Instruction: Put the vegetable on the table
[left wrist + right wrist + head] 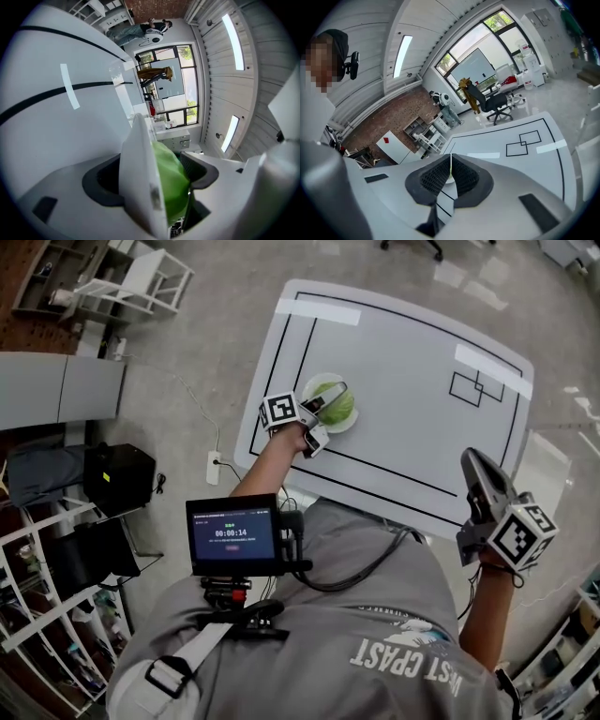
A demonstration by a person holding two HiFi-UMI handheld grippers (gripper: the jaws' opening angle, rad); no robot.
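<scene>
Clamped wide in left hand-held gripper (328,399): white plate (138,178) and green vegetable (174,183) together, one jaw on each side. Position: at left part of worktop (422,427). Right hand-held gripper (471,460) closed tight, empty, just off worktop's near right corner.

Lab — tape-marked table (403,427), shelving (141,282), office chair (497,103).
</scene>
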